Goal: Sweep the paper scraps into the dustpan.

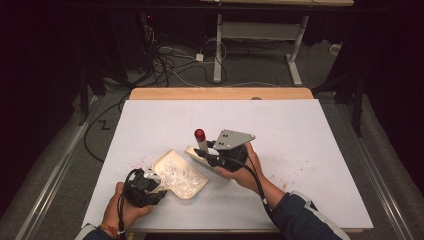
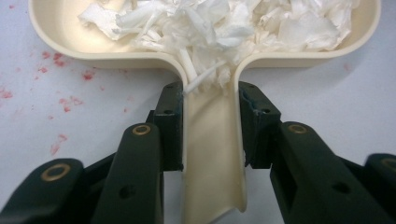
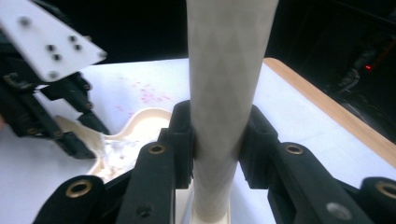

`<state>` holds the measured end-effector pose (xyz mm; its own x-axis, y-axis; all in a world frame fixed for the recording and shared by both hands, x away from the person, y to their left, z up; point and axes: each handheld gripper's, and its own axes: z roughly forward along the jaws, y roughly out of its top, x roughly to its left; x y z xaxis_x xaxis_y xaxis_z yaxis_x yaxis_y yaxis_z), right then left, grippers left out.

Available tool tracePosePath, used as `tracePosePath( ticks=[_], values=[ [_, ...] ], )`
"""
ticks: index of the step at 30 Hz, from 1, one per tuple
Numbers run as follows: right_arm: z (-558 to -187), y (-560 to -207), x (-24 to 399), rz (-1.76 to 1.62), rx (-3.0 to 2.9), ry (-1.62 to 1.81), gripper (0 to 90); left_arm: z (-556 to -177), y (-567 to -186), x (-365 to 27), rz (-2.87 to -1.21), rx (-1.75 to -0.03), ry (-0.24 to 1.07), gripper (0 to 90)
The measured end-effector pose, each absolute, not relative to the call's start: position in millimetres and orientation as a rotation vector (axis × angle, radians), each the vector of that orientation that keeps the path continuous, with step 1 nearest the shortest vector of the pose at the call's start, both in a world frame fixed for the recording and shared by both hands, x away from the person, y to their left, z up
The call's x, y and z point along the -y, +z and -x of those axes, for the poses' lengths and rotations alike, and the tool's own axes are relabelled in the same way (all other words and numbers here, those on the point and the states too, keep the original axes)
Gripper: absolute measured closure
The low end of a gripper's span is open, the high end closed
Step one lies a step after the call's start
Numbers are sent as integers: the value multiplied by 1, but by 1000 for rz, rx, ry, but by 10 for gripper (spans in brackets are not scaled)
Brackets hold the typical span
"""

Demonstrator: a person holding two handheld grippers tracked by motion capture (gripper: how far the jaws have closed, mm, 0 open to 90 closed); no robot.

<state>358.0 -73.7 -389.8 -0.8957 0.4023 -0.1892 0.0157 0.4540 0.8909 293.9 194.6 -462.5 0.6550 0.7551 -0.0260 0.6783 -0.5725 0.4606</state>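
A white sheet covers the table [image 1: 300,165], faintly speckled with red stains [image 2: 70,79], and beyond its far wooden edge the dark floor carries loose cables [image 1: 170,60] and the legs of another desk. The left gripper [image 1: 145,187] has its jaws pinched on the handle of a cream dustpan [image 2: 212,154], one black pad pressed to each side of the channel-shaped handle, so the pan's wide tray lies straight ahead of the jaws, heaped with torn white paper scraps [image 2: 219,23], a few shreds trailing back between the pads. The right gripper [image 1: 220,159] is clamped on the pale handle of a brush [image 3: 219,154], which stands up between its jaws and rises past them to a red cap [image 1: 200,134]; the brush head sits just beyond the dustpan's open edge in the high view
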Motion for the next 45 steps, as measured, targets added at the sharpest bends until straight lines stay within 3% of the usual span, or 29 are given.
tracePosePath(
  ticks=[14,45],
  values=[
    [-336,-375,80,-295,-2351,1554,704,-296,-464,-196,-2414,-1150,245,634],
    [-325,-357,189,-494,-2236,1471,703,-302,-464,-198,-2371,-1174,253,634]
  ],
)
